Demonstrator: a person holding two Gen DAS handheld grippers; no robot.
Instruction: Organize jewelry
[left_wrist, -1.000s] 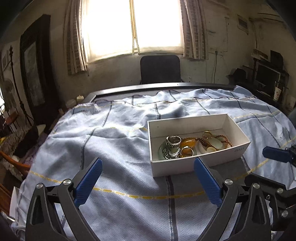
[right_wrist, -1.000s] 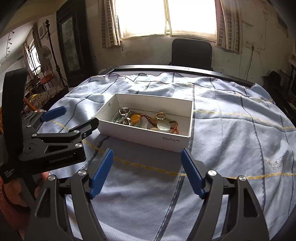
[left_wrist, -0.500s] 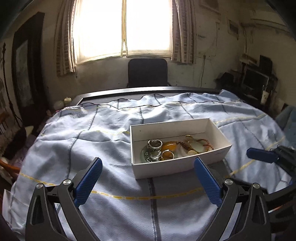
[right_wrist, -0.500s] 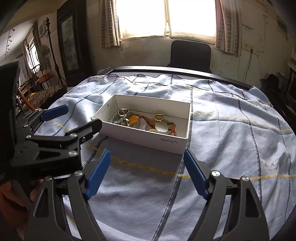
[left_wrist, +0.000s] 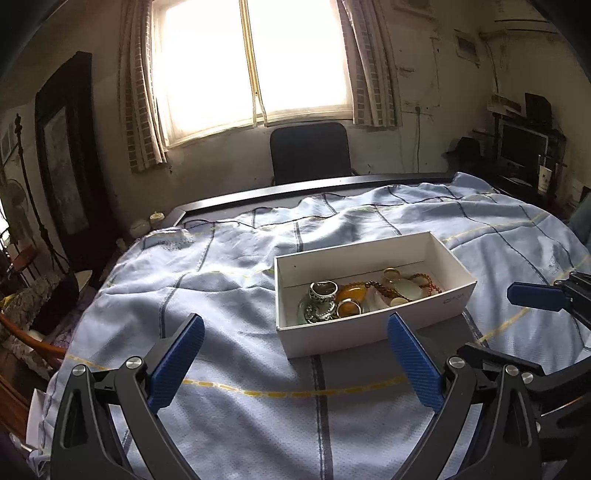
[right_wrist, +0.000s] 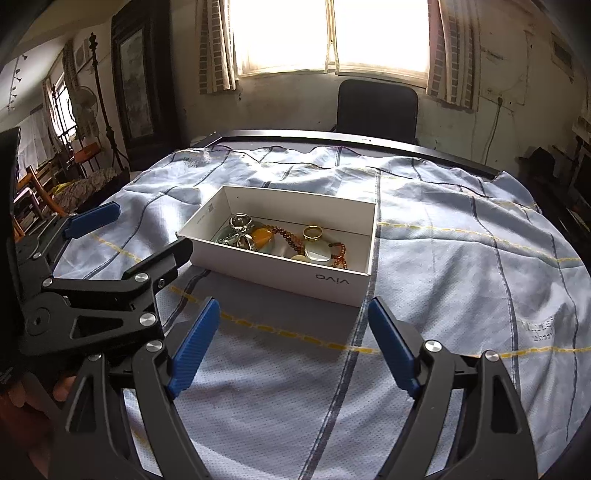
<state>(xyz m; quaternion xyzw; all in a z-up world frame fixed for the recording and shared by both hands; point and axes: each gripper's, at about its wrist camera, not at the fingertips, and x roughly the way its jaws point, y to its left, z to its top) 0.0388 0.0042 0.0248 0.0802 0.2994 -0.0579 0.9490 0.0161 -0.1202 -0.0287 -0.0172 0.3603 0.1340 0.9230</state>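
Observation:
A white cardboard box (left_wrist: 369, 334) (right_wrist: 280, 271) sits on the light blue checked cloth. Inside lie several pieces of jewelry: a silver ring (left_wrist: 324, 288) (right_wrist: 241, 220), an amber stone (left_wrist: 351, 291) (right_wrist: 261, 235), a brown bead bracelet (left_wrist: 424, 282) (right_wrist: 286, 234), a gold ring (right_wrist: 313, 232) and a pale jade pendant (left_wrist: 408, 287) (right_wrist: 317, 254). My left gripper (left_wrist: 295, 360) is open, hovering short of the box's near wall. My right gripper (right_wrist: 293, 345) is open too, just in front of the box's near side. Neither holds anything.
The cloth (left_wrist: 221, 295) covers a dark-rimmed table (left_wrist: 332, 184). A black chair (left_wrist: 310, 151) stands behind it under a bright window. A dark framed cabinet (left_wrist: 62, 158) is at left, a monitor and shelves (left_wrist: 524, 147) at right. A hand (right_wrist: 22, 398) holds the left gripper.
The left wrist view swung and tilted, so the box moved left in frame, then back toward centre. The right gripper has stayed almost in place. Both stay open.

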